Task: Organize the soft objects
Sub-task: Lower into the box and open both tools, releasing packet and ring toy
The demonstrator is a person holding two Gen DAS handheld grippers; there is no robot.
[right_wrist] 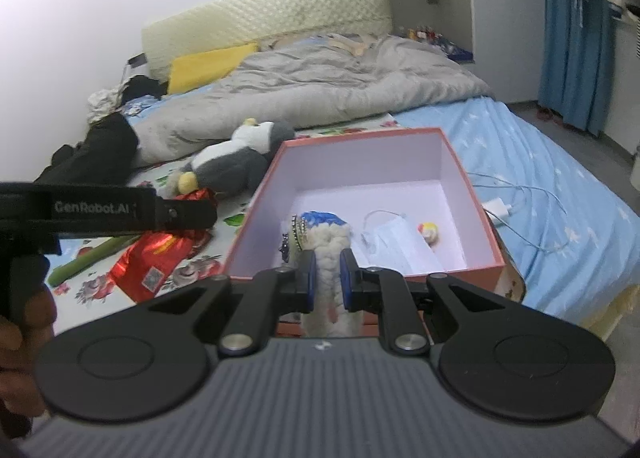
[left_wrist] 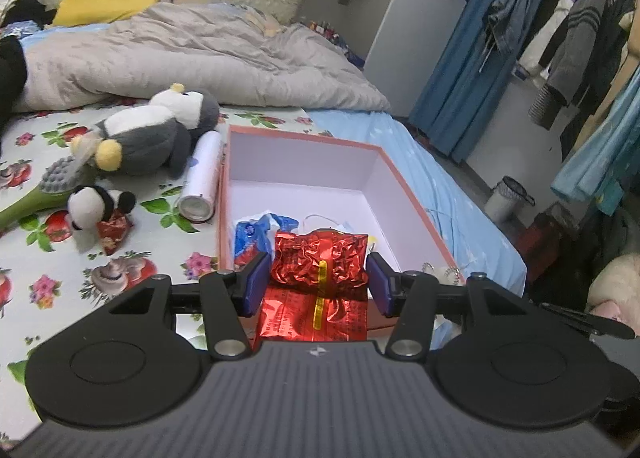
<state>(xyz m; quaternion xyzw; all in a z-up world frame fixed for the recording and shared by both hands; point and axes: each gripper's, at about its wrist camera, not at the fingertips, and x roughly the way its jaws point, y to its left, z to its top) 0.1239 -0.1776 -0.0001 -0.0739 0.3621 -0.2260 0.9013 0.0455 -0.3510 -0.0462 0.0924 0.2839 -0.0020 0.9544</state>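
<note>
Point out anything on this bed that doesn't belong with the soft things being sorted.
Three hard items stand out. A white spray can lies on its side beside the pink box, next to the penguin plush. A green-handled brush lies by the small panda. A white charger with its cable trails across the blue sheet beside the box.

Home bedroom. Bed with pale quilted padded headboard, rumpled grey duvet, yellow pillow, light blue sheet and a floral strawberry-print cover. Grey-and-white plush penguin lies on the bed beside an open pink cardboard box. Blue curtain and jackets hanging on a clothes rail at the side, small lidded bin on the floor.
</note>
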